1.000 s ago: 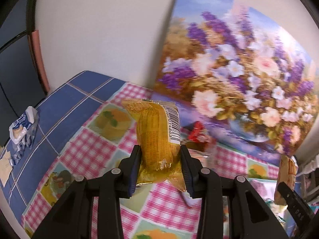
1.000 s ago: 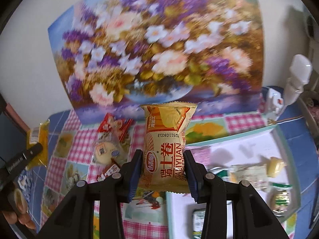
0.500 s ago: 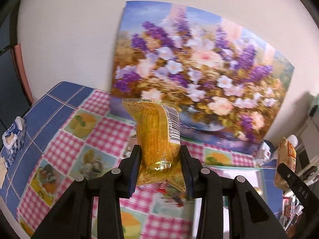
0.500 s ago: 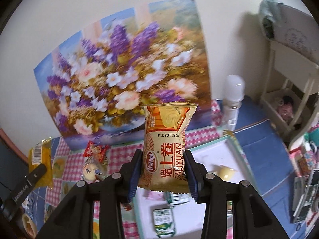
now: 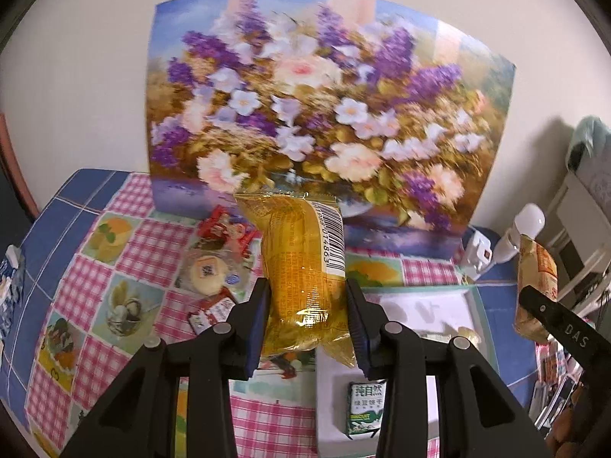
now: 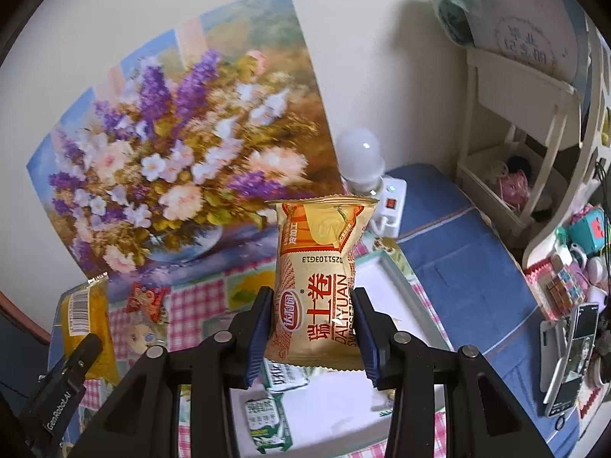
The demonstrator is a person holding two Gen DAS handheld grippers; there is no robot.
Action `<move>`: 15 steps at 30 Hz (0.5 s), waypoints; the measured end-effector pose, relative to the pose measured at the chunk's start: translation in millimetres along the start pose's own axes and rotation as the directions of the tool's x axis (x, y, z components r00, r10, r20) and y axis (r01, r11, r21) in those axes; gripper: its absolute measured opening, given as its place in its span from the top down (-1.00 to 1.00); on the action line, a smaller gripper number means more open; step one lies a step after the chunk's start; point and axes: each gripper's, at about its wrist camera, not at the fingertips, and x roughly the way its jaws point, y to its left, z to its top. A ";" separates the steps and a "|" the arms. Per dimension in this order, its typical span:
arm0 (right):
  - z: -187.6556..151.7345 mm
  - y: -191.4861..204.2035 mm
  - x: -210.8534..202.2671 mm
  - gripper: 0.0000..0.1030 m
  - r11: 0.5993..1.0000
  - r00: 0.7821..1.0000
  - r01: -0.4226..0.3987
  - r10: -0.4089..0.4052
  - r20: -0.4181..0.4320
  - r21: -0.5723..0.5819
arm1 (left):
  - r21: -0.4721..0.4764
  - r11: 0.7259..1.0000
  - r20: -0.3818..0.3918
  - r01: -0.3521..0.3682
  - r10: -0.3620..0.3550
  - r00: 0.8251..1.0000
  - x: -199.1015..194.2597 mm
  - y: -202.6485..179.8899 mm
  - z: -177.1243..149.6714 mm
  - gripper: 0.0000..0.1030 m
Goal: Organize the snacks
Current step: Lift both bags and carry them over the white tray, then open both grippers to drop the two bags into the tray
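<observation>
Checked tablecloth (image 5: 126,252) under us; white tray (image 5: 473,305) at 5 o'clock part-filled; left gripper (image 5: 307,328) clamps yellow packet (image 5: 305,263), right gripper (image 6: 313,337) grasps Swiss-roll packet (image 6: 320,278); loose snacks (image 5: 214,267) at 9 o'clock remain.

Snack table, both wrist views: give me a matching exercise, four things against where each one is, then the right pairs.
Things:
1. yellow barcode packet
2. orange Swiss roll packet
3. green biscuit packet
4. round pastry

Places:
A. lying in the white tray
B. clamped in the right gripper
C. on the checked cloth, left of the tray
D. clamped in the left gripper

Pairs: 1-D, 2-B, 3-A, 4-C
</observation>
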 end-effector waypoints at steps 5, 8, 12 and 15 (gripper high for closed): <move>-8.1 -11.2 27.9 0.14 1.000 0.996 0.029 -0.030 -0.079 -0.005 | 0.024 0.999 -0.063 0.037 -0.035 0.997 22.0 -14.5 -9.0 0.22; -17.4 -18.1 49.7 0.14 0.999 0.988 0.046 -0.045 -0.145 -0.001 | 0.025 0.998 -0.134 0.052 -0.048 0.990 44.8 -20.0 -19.6 0.22; -30.4 -23.3 73.5 0.15 0.998 0.975 0.064 -0.065 -0.214 -0.010 | 0.033 0.998 -0.212 0.060 -0.052 0.976 70.5 -26.5 -32.9 0.22; -38.4 -23.8 86.2 0.15 0.997 0.965 0.074 -0.078 -0.252 -0.027 | 0.047 0.998 -0.259 0.049 -0.036 0.965 88.3 -31.4 -43.8 0.22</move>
